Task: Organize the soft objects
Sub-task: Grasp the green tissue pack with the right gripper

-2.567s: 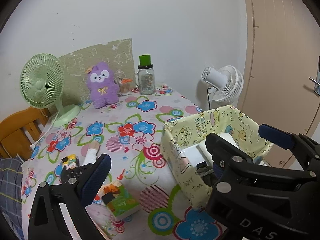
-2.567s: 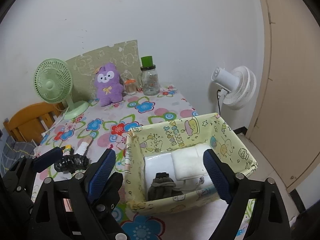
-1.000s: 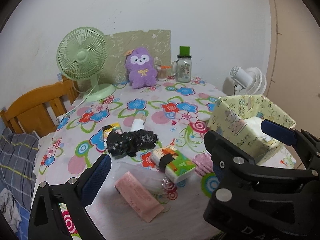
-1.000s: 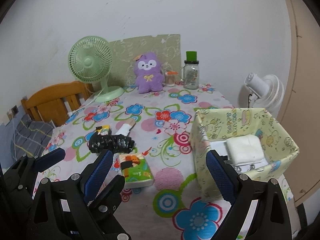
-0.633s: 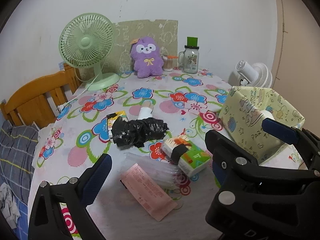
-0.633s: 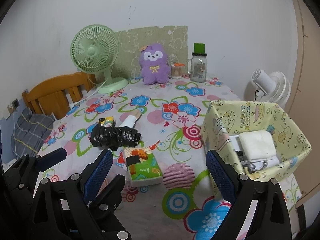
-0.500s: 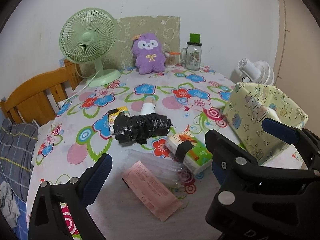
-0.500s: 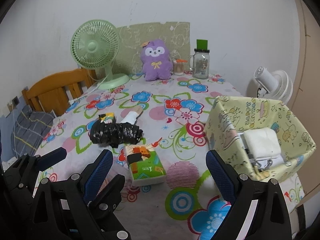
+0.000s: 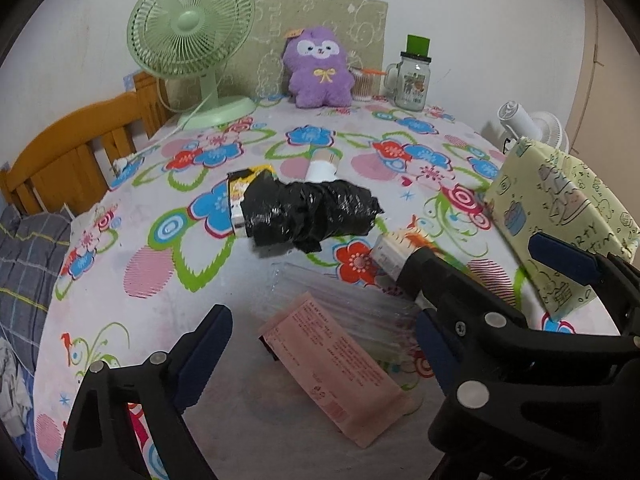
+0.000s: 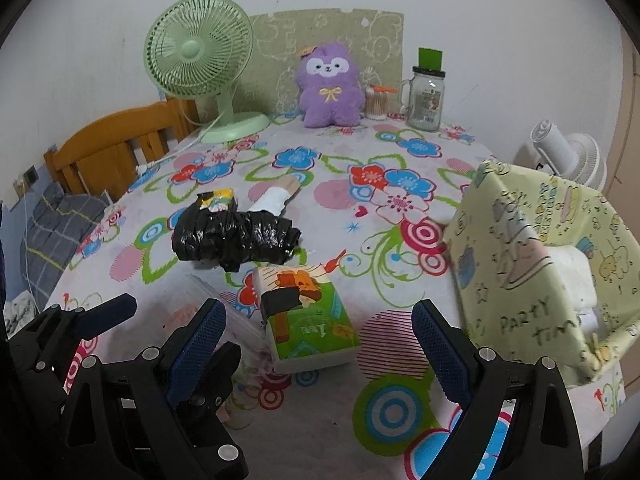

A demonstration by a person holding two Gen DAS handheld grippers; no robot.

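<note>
While the flowered counter (image 10: 400, 152) was spread with clutter, the yellow fabric bin (image 10: 516, 264) was seen at its right edge, the black bundle (image 9: 308, 212) mid-counter, the tissue pack (image 10: 308, 316) just beside it; both grippers, left (image 9: 320, 344) and right (image 10: 316, 344), were held released, grasping nothing.

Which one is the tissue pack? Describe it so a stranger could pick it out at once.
Start at the floral tablecloth and find the crumpled black bag near its middle. The tissue pack lies just in front of that bag, nearer the open right gripper, left of the yellow box. It is the only neat rectangular block there, white-sided with a green and orange printed top.
</note>
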